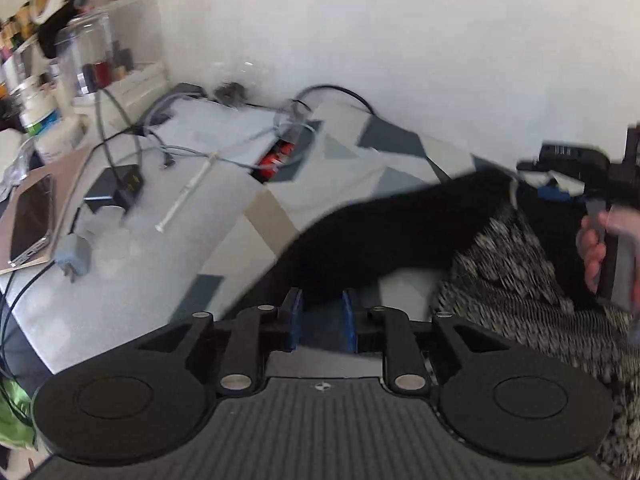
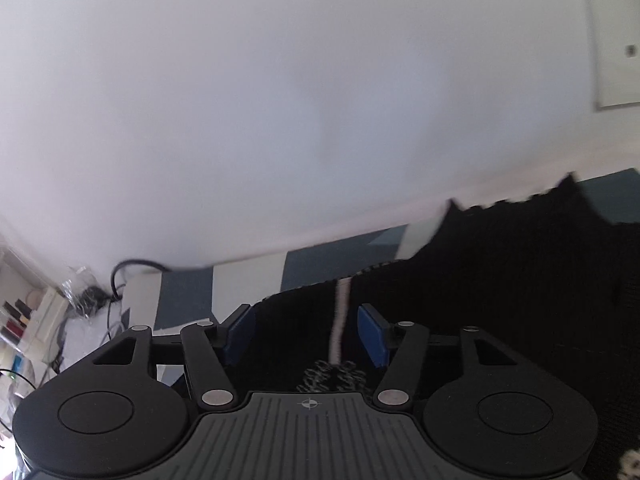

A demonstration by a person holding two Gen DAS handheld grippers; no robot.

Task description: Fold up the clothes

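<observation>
A black garment with a black-and-white patterned part lies on a bed with a grey, white and tan geometric cover. My left gripper has its blue pads narrowly apart with black cloth between them; it looks shut on the garment's edge. My right gripper is open, its blue pads wide apart over the black garment, near a pale strip. The right gripper also shows in the left wrist view, held by a hand at the garment's far corner.
Cables, a black charger, a white syringe-like stick and a red item lie on the bed's left part. A phone and a cluttered shelf stand left. A white wall is behind.
</observation>
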